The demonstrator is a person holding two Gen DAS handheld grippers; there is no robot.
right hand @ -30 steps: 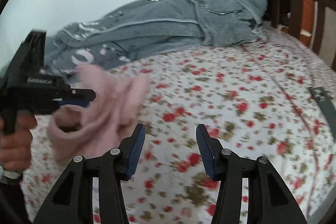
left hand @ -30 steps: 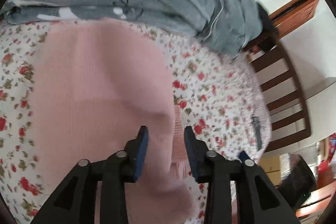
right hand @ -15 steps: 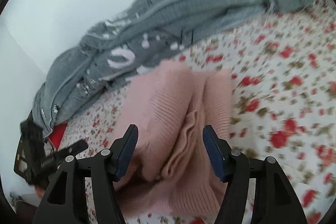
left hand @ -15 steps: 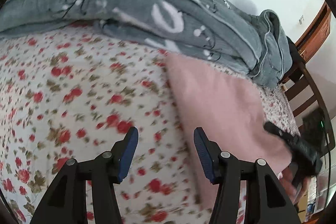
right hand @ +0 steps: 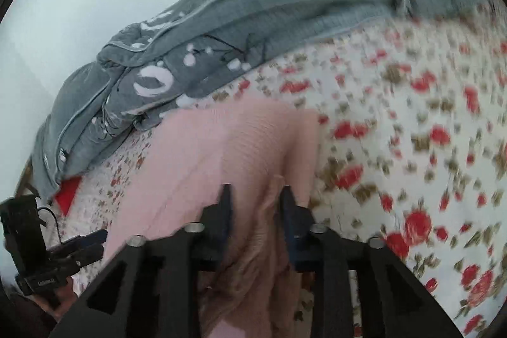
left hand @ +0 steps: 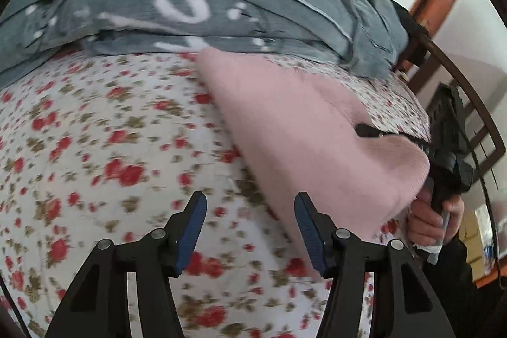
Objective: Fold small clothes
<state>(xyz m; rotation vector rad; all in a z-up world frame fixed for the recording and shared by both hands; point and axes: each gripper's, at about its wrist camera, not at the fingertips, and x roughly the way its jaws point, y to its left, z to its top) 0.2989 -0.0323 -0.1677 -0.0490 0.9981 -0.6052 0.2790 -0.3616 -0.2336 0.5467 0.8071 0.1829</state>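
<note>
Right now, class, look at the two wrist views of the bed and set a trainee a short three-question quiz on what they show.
1. True or false: the left hand-held gripper is gripping the pink sweater.
2. Which hand-held gripper has pink knit bunched between its fingers? A) left B) right C) neither
3. Fill in: along the far side of the floral bedsheet lies a bundled ____ quilt.

Key
1. False: it is open over bare sheet, beside the sweater.
2. B: the right hand-held gripper, just closing, has a sweater fold between its fingers.
3. grey
</note>
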